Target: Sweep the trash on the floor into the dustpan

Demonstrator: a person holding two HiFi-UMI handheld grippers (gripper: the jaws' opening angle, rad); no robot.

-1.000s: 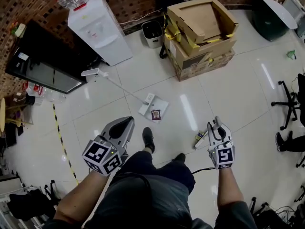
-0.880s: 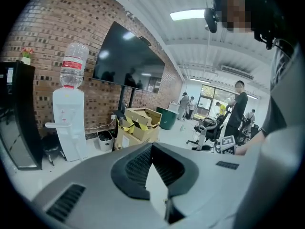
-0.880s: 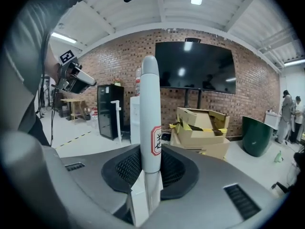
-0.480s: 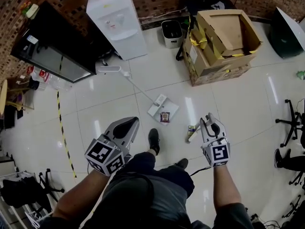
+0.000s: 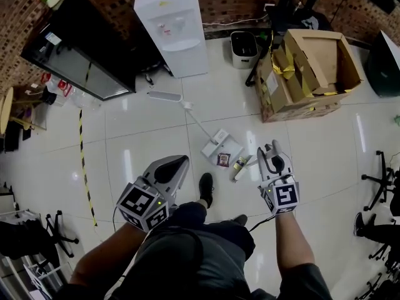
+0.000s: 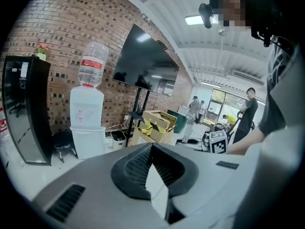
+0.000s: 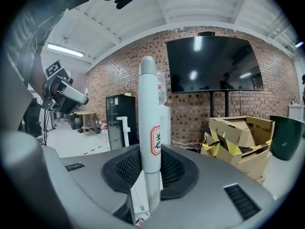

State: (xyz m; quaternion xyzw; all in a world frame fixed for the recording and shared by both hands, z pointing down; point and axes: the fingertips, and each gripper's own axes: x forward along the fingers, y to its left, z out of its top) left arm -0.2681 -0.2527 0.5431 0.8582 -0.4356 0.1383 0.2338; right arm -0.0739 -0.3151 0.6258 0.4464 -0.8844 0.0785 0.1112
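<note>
Pinching an upright white handle (image 7: 147,104) with a red-edged label (image 7: 155,140), the right tool (image 7: 151,163) has its jaws clamped on either side of it. Ahead of that tool and to its left, the white dustpan (image 5: 220,144) lies on the tiled floor (image 5: 144,142), a small dark wrapper (image 5: 223,160) at its near edge. The left tool (image 6: 152,149), with the dustpan ahead to its right, is pressed together at the tips, nothing between its jaws.
</note>
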